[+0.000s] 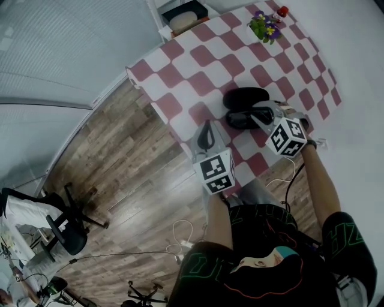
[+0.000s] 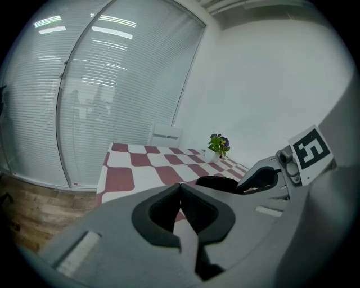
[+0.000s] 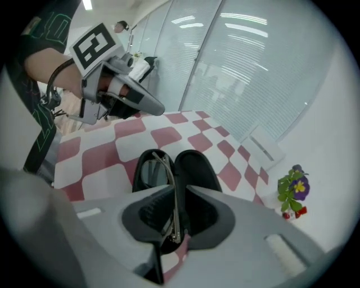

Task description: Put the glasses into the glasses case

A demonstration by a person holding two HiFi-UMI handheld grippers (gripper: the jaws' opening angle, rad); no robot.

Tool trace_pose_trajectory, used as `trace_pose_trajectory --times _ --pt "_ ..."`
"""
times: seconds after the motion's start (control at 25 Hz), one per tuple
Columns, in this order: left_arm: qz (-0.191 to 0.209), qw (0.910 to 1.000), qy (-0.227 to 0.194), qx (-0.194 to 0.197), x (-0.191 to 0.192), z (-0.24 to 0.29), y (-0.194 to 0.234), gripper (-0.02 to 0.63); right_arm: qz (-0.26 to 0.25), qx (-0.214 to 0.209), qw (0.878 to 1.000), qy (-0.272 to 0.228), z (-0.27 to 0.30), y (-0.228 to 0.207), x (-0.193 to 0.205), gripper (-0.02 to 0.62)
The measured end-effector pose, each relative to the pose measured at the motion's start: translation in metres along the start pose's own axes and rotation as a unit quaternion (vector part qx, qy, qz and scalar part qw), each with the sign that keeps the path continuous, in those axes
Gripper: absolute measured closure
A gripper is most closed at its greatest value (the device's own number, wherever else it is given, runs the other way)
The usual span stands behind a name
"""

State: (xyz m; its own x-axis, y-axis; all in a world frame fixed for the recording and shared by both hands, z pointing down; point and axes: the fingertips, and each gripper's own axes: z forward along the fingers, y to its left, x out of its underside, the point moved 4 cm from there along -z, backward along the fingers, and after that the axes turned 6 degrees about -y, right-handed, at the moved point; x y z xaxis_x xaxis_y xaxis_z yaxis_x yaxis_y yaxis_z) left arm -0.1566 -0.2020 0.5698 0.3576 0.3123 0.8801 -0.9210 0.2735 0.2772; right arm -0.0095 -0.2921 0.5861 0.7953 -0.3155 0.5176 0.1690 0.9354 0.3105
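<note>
A black glasses case [image 1: 245, 98] lies open on the red-and-white checked table [image 1: 204, 60]. Both of its halves show in the right gripper view, where the empty half [image 3: 197, 166] is on the right. The dark glasses [image 3: 147, 171] sit over the left half, and my right gripper [image 3: 175, 188] is shut on their thin metal frame. In the head view the right gripper [image 1: 255, 115] reaches the case from the near right. My left gripper [image 1: 207, 127] hovers at the table's near edge, left of the case [image 2: 216, 183]. Its jaws are shut with nothing in them [image 2: 180, 188].
A small pot of purple and yellow flowers [image 1: 264, 25] stands at the table's far end with a red object [image 1: 281, 11] beside it. A box with a beige thing [image 1: 183, 18] is beyond the table. An office chair [image 1: 66, 231] and cables [image 1: 180, 240] are on the wooden floor.
</note>
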Motion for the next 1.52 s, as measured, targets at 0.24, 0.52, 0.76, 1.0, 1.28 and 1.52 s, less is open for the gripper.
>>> trace_pose_trajectory --times 0.24,0.52,0.76,1.0,1.28,1.52 --pt "-0.006 0.9983 -0.045 0.036 -0.026 -0.017 -0.006 0.597 0.117 0.102 0.984 -0.087 -0.033 0.0 -0.029 0.536" --pt "0.023 0.9931 -0.1 0.057 -0.074 -0.047 0.0 0.597 0.258 0.197 0.923 -0.206 -0.077 -0.003 -0.061 0.568" --pt "0.082 0.9857 -0.143 0.034 -0.124 -0.068 -0.002 0.597 0.318 0.263 0.862 -0.294 -0.134 -0.022 -0.089 0.588" --pt "0.11 0.9734 -0.192 0.06 -0.167 -0.089 -0.024 0.597 0.312 0.284 0.844 -0.33 -0.177 -0.02 -0.107 0.591" --pt "0.141 0.9626 -0.213 0.09 -0.192 -0.096 -0.049 0.597 0.323 0.338 0.817 -0.338 -0.202 -0.03 -0.111 0.591" --pt "0.155 0.9569 -0.222 0.106 -0.202 -0.095 -0.062 0.597 0.318 0.38 0.801 -0.337 -0.224 -0.04 -0.108 0.591"
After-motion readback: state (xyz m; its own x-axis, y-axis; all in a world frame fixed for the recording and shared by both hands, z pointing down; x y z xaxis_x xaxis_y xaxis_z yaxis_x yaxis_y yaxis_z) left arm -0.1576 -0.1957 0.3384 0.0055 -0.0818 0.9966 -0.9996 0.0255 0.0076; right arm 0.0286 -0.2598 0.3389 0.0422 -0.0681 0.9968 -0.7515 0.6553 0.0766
